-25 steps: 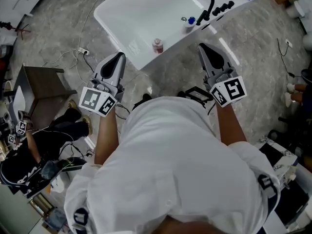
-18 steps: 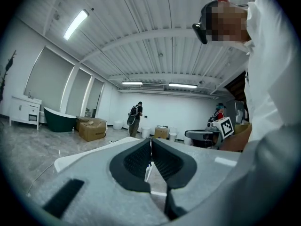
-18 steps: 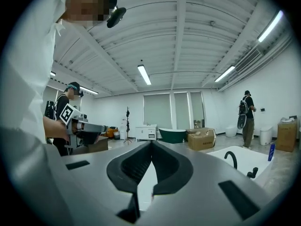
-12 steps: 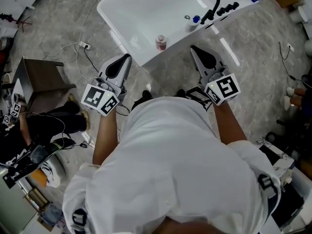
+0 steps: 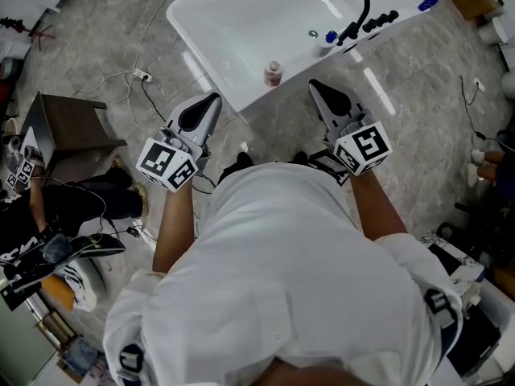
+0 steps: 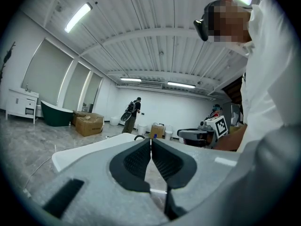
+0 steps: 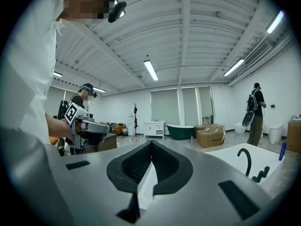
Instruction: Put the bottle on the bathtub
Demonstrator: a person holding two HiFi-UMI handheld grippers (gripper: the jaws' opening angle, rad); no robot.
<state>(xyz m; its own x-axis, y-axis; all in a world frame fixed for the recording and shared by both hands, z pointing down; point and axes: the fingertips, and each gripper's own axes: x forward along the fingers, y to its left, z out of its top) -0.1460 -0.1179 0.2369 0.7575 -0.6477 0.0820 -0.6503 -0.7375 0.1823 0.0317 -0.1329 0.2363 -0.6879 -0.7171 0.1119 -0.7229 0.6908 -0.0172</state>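
Observation:
A small pinkish bottle (image 5: pixel 274 73) with a pale cap stands upright on the near rim of the white bathtub (image 5: pixel 233 22). Nothing holds it. My left gripper (image 5: pixel 212 100) hangs over the floor just short of the tub's near corner, down and left of the bottle, and it is shut and empty. The right gripper (image 5: pixel 315 86) is also shut and empty, close to the rim just right of the bottle. In the left gripper view the pads of the left gripper (image 6: pixel 150 145) meet, with the tub (image 6: pixel 89 148) behind them. The right gripper (image 7: pixel 151 147) shows its pads together too.
A black faucet (image 5: pixel 360 6) and a blue-capped bottle (image 5: pixel 331 36) sit on the tub's right rim. Cables and a power strip (image 5: pixel 138 76) lie on the floor at the left. A brown stool (image 5: pixel 72 131) and a crouching person (image 5: pixel 56 223) are at the far left.
The right gripper has shifted left, closer to the bottle's side of the rim, and both grippers have sunk a little. The bottle has stayed where it stands. Both grippers remain shut.

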